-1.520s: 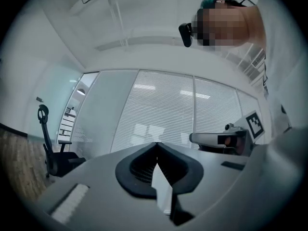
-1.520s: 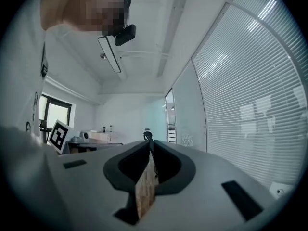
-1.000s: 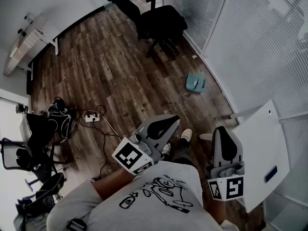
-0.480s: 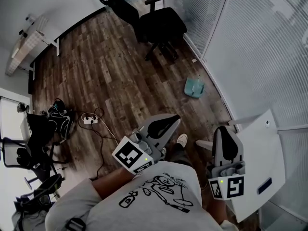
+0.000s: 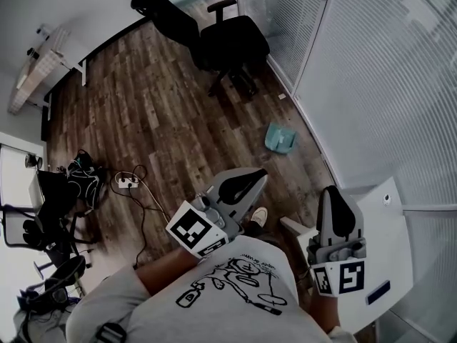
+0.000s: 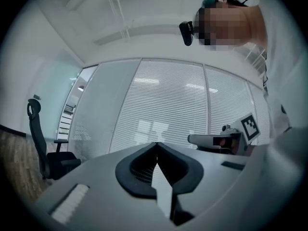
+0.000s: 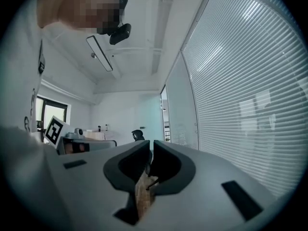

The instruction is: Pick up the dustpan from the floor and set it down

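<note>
Approach step: my left claw (image 5: 255, 176) and right claw (image 5: 333, 195) are pinched closed, empty. The dustpan (image 5: 280, 138), I think, lies at twelve o'clock; next I stoop and open.

Wood-plank floor (image 5: 157, 113), matt plastic dustpan (image 5: 280, 138)

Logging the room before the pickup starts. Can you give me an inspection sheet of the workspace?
Surface: wood plank floor.
Job's things: teal dustpan lying on the floor near the glass wall, not yet picked up.
Clutter: dark bag at the left; office chair beyond the dustpan.
Grippers: left gripper shut, empty; right gripper shut, empty; both well short of the dustpan.
Cables: power strip with cords trailing over the floor.
Surroundings: glass wall with blinds; white table at the right.
</note>
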`<state>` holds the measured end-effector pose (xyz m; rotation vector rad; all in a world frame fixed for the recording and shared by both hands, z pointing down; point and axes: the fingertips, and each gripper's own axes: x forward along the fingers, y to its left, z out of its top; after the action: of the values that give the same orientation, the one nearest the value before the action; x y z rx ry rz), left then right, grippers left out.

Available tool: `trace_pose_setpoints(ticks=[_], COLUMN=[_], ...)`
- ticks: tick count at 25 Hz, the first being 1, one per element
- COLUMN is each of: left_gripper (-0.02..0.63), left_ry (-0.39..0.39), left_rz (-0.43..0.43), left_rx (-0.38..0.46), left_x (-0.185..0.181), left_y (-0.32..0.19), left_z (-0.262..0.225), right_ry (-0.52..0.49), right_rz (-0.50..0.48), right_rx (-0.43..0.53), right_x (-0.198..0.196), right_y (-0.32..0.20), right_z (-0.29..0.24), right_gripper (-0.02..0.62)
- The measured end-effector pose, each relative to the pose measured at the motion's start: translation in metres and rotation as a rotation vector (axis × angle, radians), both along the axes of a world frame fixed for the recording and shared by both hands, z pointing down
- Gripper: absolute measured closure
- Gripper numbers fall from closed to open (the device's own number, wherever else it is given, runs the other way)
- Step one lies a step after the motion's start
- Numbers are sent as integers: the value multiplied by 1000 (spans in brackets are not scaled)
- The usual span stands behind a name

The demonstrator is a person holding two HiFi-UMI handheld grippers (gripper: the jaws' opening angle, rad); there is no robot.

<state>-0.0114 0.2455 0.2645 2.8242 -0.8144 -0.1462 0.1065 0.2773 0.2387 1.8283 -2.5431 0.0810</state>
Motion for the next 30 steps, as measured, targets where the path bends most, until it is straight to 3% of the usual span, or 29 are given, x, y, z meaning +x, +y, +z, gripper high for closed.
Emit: trace_pose_setpoints(ticks=[17,24,30], left_gripper=[604,604,604], left_ry=[-13,3,10], left_rz=[-34,-5,-5], left_rx=[-40,-34,-31], left_x=[18,17,-5], left_y=[-59,-115,-178], left_z=[18,13,14], right_ry=[-9,-1,6], right_rz=[-49,-41,-51], right_rx=[-37,-44,-39], right_x=[12,3,-22], right_y=[-62,-115,-179], right_z=[16,15,13], right_gripper=[572,573,572])
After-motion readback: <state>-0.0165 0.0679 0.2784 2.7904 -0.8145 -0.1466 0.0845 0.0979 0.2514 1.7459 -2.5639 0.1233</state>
